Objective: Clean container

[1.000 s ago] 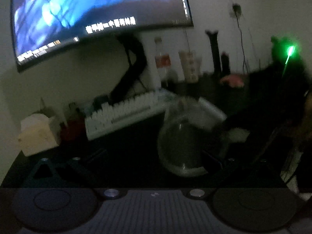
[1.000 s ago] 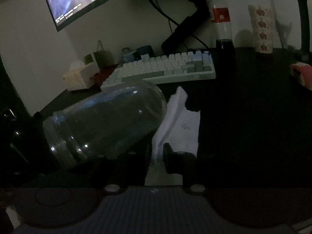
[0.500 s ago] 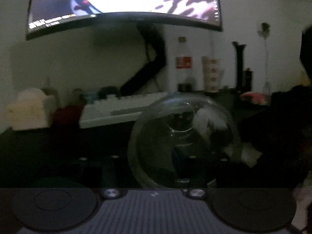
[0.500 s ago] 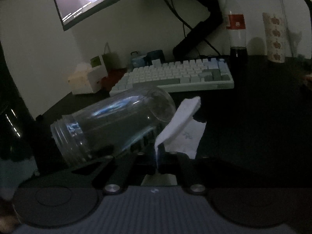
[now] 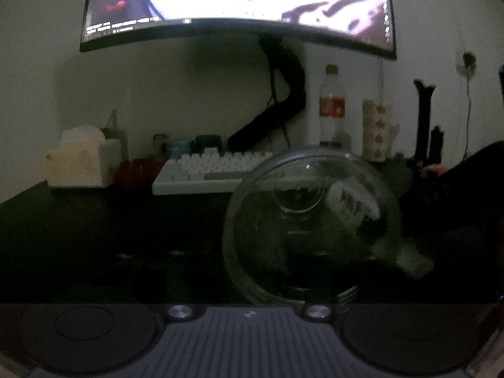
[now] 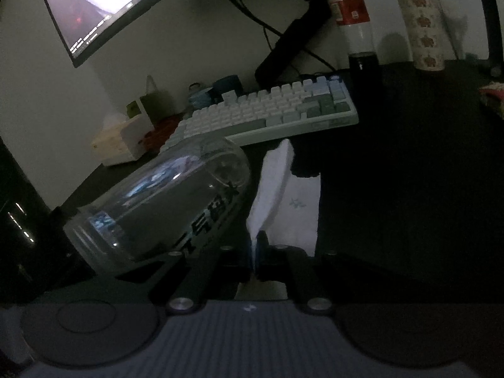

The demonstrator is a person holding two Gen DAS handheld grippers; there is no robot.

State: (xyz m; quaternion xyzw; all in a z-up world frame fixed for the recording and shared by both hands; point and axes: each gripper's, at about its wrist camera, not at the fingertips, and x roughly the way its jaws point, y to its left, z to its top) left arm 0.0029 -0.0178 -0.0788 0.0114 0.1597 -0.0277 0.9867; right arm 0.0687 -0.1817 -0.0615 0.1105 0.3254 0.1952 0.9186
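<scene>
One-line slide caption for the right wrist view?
Right gripper pinches a white cloth beside a tilted clear glass jar on a dark desk, white keyboard behind.

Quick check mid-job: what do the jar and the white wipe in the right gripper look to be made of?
Jar: clear and glossy, with screen glare on its wall and the keyboard visible through it; glass or hard plastic, can't tell which.
Wipe: thin, matte, soft-creased white sheet with a faint print, likely tissue or paper towel, pinched in the right gripper.
</scene>
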